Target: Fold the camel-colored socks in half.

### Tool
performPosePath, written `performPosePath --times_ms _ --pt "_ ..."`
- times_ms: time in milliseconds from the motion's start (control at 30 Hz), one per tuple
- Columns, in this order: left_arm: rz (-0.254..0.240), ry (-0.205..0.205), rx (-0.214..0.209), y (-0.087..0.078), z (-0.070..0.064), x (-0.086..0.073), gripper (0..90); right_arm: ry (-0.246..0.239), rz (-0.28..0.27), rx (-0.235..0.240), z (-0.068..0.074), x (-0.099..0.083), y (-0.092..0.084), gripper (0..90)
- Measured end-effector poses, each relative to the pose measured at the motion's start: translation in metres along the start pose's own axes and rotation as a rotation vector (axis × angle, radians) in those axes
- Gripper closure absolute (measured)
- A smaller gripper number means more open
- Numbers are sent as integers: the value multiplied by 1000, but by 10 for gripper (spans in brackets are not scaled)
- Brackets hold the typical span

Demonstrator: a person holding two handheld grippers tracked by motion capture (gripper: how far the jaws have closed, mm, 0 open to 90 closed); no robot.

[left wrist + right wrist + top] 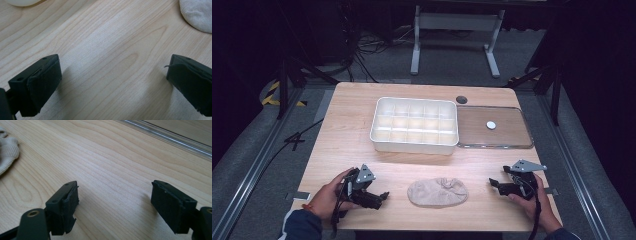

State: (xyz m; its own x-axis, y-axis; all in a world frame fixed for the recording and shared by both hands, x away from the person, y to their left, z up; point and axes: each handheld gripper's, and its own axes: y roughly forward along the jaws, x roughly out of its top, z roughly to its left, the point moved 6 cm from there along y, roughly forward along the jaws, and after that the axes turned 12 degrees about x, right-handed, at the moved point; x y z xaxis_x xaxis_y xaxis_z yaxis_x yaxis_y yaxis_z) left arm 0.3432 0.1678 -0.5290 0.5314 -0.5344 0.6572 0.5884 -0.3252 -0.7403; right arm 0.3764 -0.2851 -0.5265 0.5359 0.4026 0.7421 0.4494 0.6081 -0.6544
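- The left gripper (382, 196) rested just left of the beige, rumpled knitted sock (438, 192), jaws spread wide over bare wood, gripping nothing.
- The sock lay untouched, in front of the white plastic compartment box (414, 142).
- The right gripper (493, 183) sat right of the sock, jaws likewise apart and empty.
- Judged: work not yet begun; next, one gripper must reach the sock's edge and pinch it.

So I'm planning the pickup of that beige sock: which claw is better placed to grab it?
Probably the left claw: it sits closer to the sock, jaws open and pointing at it. The right claw, also open, stands a little farther from the sock's other end. The difference is small.
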Motion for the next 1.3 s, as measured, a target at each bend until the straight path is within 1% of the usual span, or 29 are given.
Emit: performPosePath --times_ms 33,133,233,300,333,400,533,600,667,700,733,767,833,867,900,933,967,1000,1033,1067,1100,1133,1167,1233,1267,1300 --pt "-3 19 -7 1 0 1 0 0 0 0 0 0 0 220" --pt "-7 12 -12 2 -1 2 0 -1 0 -2 0 0 0 219" --pt "-6 18 -7 2 1 2 0 0 0 -1 0 0 0 218" --pt "-7 18 -11 2 1 2 0 0 1 0 0 0 0 218" --pt "-3 24 -5 2 2 2 0 -3 0 -2 0 0 0 216" --pt "-5 17 -6 2 1 2 0 3 -2 0 0 0 -1 215" --pt "-8 16 -10 2 2 2 0 4 0 1 0 -1 -1 211" --pt "-6 24 -9 2 3 2 0 -2 9 6 0 -1 -2 206" --pt "-9 43 -27 2 4 1 0 -2 13 19 2 -2 -3 222" --pt "-13 52 -32 2 5 1 0 -6 8 27 2 -1 -3 265" --pt "-12 46 -45 3 5 1 0 -7 1 38 3 0 -4 295" --pt "-14 51 -48 3 5 2 0 -8 -8 46 5 1 -4 320" --pt "-15 53 -48 3 5 2 0 -27 -33 51 9 7 -7 390" --pt "-16 55 -47 3 5 1 0 -41 -49 53 13 10 -8 409" --pt "-16 68 -42 2 6 1 3 -56 -59 55 16 14 -8 434" --pt "-16 68 -42 2 6 1 6 -56 -59 55 16 14 -8 434" --pt "-20 54 -46 2 5 1 6 -68 -66 57 19 16 -8 456" --pt "-21 52 -50 2 5 1 10 -75 -77 78 23 20 -8 460" --pt "-23 51 -48 1 5 0 15 -85 -94 87 26 25 -7 450" --pt "-25 60 -42 1 5 1 18 -95 -102 87 28 28 -6 433" --pt "-25 60 -46 1 5 0 21 -103 -106 91 30 31 -6 431" --pt "-26 62 -44 0 5 0 25 -108 -114 102 34 35 -4 437" --pt "-23 49 -49 -1 4 -1 30 -114 -117 115 38 39 -3 441" --pt "-31 56 -42 -2 4 -1 36 -139 -124 142 49 46 2 454" --pt "-29 45 -45 -2 3 -2 40 -158 -121 152 53 50 4 464" --pt "-31 44 -48 -3 2 -3 42 -167 -122 168 59 53 7 477"
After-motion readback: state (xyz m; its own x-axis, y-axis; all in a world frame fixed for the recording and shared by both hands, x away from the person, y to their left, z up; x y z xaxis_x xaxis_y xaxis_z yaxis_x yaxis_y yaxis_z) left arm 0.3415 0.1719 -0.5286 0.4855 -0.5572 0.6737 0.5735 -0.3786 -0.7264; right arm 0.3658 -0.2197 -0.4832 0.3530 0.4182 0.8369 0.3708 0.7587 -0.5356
